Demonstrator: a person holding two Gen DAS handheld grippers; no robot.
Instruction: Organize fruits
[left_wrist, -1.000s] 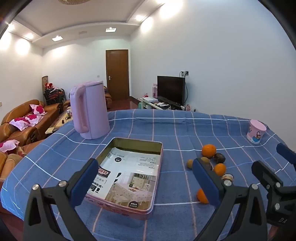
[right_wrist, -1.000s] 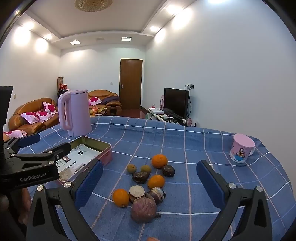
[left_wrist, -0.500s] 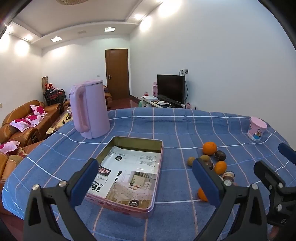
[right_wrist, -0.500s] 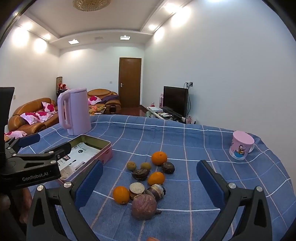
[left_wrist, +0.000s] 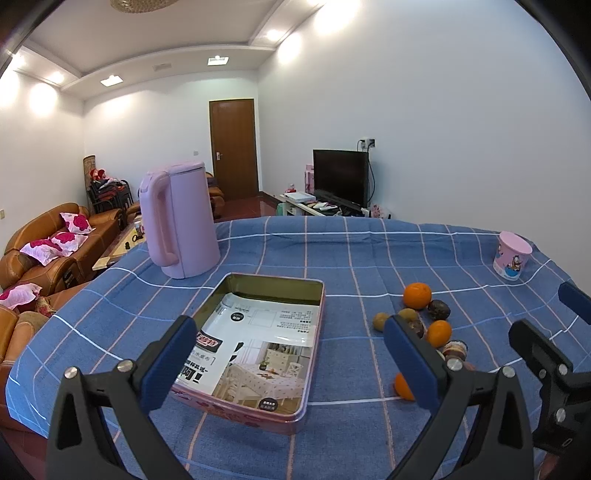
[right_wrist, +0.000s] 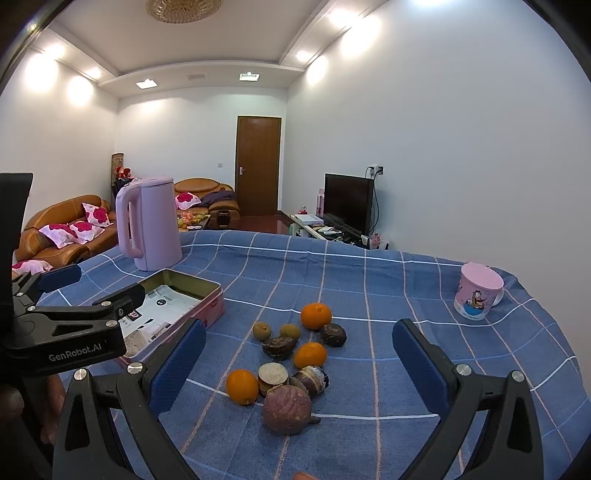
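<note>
Here, both grippers are held low over a table covered with a blue checked cloth, and each points forward across it. The left gripper is spread wide with nothing between its blue pads, and a shallow metal tin is framed between them; a printed sheet is seen lying flat inside the tin. The right gripper is likewise spread wide and empty, and it is held beside the left one, whose black body is seen at the left edge of the right wrist view. A loose cluster of fruit is found on the cloth in the gap between the right gripper's fingers, untouched by either pad. In that cluster, a round purple-brown fruit lies nearest the camera, three oranges are spread through it, the farthest orange at the back, and small greenish and dark fruits are scattered between. The cluster lies just to the right of the tin, apart from it. A pink kettle is stood upright beyond the tin, and a pink cup is set well apart at the right of the table.
</note>
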